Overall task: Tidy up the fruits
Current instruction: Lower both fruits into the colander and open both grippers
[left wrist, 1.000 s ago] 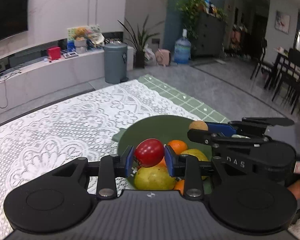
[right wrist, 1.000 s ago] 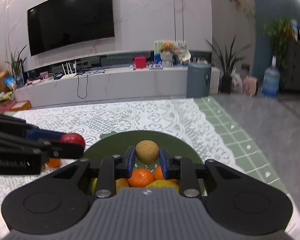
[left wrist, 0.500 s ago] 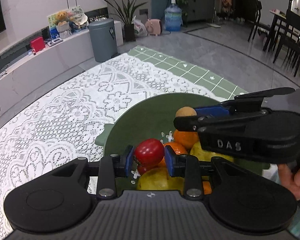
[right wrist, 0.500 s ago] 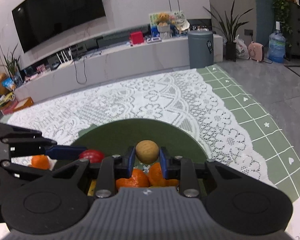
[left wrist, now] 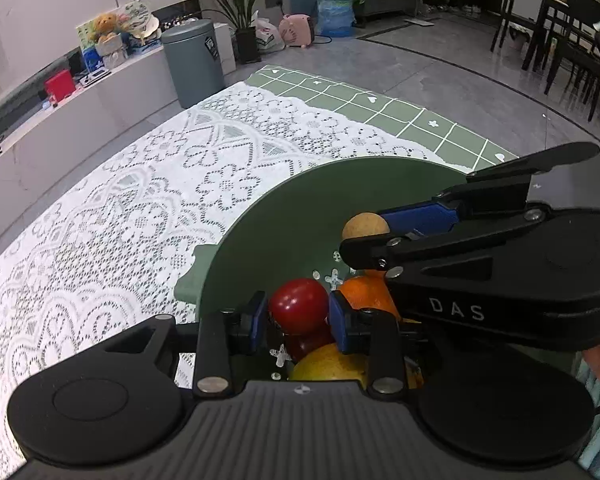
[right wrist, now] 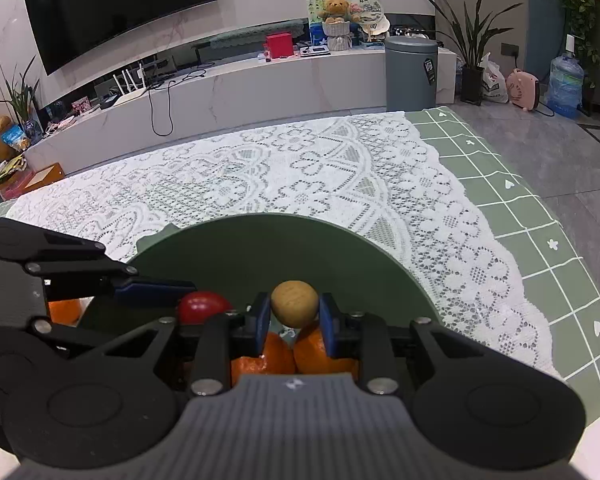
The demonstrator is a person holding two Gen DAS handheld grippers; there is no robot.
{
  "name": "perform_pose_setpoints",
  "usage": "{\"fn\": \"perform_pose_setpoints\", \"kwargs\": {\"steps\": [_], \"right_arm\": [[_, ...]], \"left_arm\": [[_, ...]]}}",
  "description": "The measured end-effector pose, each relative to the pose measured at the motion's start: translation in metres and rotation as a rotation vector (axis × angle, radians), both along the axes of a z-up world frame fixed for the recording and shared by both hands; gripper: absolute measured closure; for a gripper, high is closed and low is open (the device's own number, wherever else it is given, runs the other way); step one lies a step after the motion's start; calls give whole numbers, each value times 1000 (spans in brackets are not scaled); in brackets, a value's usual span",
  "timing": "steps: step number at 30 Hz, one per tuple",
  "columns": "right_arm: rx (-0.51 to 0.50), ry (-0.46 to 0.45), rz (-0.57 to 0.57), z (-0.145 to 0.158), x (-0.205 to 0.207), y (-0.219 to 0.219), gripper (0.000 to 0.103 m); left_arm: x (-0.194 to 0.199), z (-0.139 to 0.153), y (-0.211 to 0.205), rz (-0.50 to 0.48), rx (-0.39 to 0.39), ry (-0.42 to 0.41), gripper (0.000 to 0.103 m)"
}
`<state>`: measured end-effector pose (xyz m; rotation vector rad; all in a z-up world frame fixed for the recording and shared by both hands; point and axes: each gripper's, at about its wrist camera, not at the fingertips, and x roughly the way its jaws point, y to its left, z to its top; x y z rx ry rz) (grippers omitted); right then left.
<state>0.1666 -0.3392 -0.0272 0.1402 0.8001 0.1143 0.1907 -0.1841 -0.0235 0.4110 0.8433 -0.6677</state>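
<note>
Both grippers hung over the green bowl (left wrist: 284,216): left gripper (left wrist: 298,316) pinched a red fruit (left wrist: 298,306), right gripper (right wrist: 294,314) pinched a small tan fruit (right wrist: 294,303), oranges (right wrist: 260,354) piled beneath. Best to lower each onto a free gap, then release gently so nothing rolls off the pile.
</note>
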Motion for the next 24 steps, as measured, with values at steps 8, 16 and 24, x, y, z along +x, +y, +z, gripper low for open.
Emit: {"fn": "perform_pose_setpoints", "kwargs": {"steps": [8, 16, 24], "right_arm": [[-2, -1, -4, 1, -1, 1, 80], [-5, -9, -30, 1, -4, -3, 78], [-49, -70, -60, 7, -12, 1, 58]], "left_arm": [[1, -1, -1, -5, 8, -7, 66], [-1, 4, 1, 5, 11, -2, 61], [-7, 9, 4, 1, 24, -16, 49]]}}
